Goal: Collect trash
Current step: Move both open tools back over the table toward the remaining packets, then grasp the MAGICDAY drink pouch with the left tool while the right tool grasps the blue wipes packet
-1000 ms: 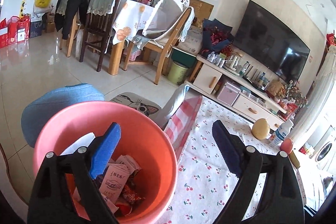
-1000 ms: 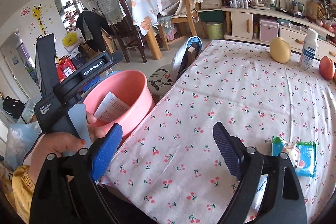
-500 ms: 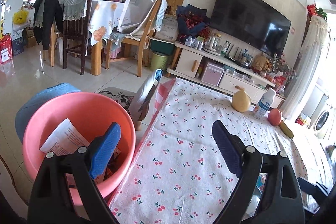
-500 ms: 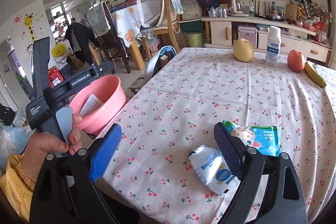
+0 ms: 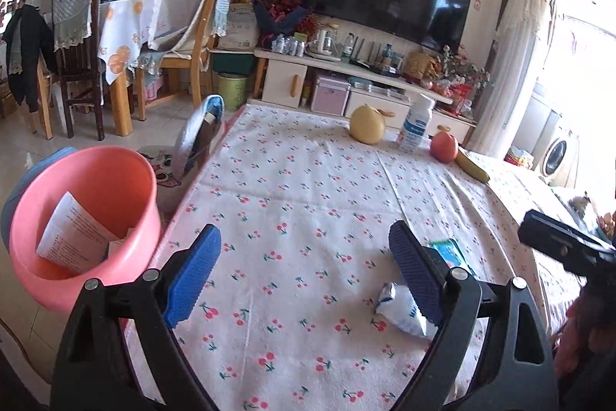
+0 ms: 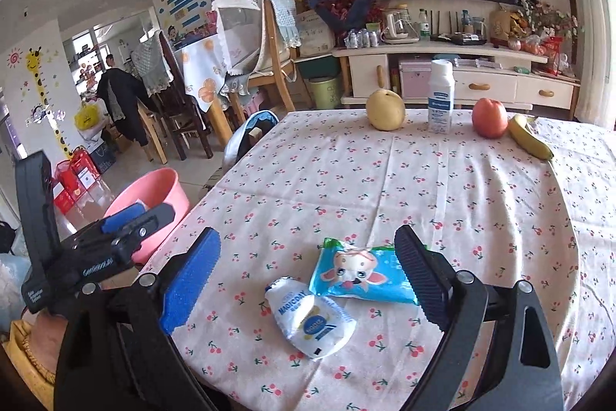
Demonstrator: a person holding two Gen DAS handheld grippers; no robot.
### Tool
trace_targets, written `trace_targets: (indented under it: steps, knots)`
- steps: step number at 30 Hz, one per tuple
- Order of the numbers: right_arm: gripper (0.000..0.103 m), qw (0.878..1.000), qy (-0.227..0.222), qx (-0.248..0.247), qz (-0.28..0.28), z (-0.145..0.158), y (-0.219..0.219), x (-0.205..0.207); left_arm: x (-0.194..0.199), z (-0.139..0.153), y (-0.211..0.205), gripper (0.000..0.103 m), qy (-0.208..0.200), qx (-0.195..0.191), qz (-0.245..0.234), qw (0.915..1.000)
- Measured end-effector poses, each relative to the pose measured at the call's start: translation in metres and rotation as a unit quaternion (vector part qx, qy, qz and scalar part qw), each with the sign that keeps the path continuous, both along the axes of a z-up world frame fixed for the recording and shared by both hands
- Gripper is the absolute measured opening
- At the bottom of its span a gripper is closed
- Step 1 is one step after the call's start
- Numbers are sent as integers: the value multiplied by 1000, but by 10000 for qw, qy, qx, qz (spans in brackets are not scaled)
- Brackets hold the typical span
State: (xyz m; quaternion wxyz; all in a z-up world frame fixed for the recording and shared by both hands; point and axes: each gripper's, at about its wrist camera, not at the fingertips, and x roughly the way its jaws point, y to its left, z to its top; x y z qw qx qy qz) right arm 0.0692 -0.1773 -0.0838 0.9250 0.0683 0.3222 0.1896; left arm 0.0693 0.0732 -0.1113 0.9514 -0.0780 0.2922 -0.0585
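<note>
Two pieces of trash lie on the cherry-print tablecloth: a white snack packet and a blue wrapper beside it. My right gripper is open and empty, its jaws on either side of both wrappers, just above them. My left gripper is open and empty over the table's left part; the white packet and blue wrapper lie by its right finger. A pink bin holding papers stands off the table's left edge; it also shows in the right wrist view.
At the table's far edge stand a yellow pear, a white bottle, a red apple and a banana. A chair sits at the far left corner. Beyond are a TV cabinet and dining chairs.
My left gripper has swung right from above the pink bin to over the table. My right gripper has moved right and forward until both wrappers lie between its jaws.
</note>
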Motion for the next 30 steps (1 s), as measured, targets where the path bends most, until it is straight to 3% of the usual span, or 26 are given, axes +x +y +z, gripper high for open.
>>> trace_targets:
  steps: [6,11,21,30]
  knots:
    - [91,9986,220,-33,-484,-6,-50,14,-14,-18,-50,90,354,235,-871,9953]
    - [91,9966,345,149,-729,-11,-79,22,-17,-40,-94,90,774,445,-1599,9831]
    - [91,9970,508,274,-514,-18,-77,36,6,-75,-124,89,1517,-347,-1074,9820]
    - [91,9964,570,336,-535,-23,-87,45,45,-82,-137,89,1639,138,-522,9850]
